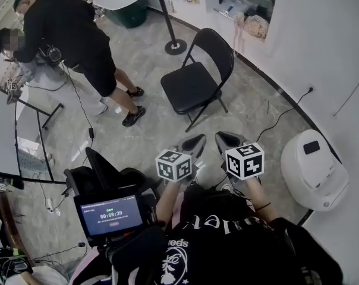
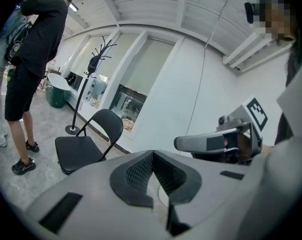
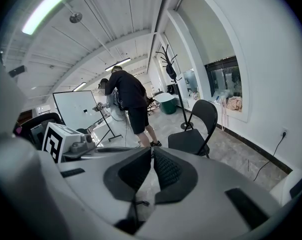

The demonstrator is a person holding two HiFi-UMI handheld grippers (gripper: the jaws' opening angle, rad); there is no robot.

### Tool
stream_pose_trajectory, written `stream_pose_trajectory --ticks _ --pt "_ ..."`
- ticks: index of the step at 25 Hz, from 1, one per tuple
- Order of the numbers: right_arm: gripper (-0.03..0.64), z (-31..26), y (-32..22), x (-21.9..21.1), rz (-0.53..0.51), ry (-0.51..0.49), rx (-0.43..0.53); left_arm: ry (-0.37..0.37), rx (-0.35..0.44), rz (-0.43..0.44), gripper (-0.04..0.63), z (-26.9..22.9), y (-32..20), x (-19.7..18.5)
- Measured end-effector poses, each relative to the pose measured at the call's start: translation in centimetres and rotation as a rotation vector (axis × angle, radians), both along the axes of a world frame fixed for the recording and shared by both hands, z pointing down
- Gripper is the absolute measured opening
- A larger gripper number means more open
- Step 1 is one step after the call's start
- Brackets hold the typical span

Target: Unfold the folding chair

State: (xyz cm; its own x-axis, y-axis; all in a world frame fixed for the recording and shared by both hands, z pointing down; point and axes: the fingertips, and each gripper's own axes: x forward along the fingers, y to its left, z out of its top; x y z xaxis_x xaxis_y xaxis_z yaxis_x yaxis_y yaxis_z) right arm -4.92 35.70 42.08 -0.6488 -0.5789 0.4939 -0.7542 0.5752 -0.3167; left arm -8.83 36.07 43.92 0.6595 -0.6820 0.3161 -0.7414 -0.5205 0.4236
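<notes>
Folding chair (image 1: 194,82) stood already unfolded on the floor (image 1: 150,117), seat level, near the white wall (image 1: 322,40) and well apart from both tools. Left tool (image 1: 193,142) was pressed together and empty. Right tool (image 1: 228,140) was closed tip to tip, also empty. Both pointed toward the chair. Person in black (image 1: 72,34) stood left of it.

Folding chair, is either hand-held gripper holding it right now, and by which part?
Nothing is held. The left hand-held gripper and right hand-held gripper are shut and empty, clear of the unfolded folding chair.
</notes>
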Motion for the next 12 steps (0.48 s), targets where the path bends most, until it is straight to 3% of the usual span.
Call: stream_pose_trajectory --ticks 12 --pt "0.031 0.4 0.5 -0.4 0.032 0.023 -0.018 0.028 0.005 0.012 0.005 0.1 0.3 -1.0"
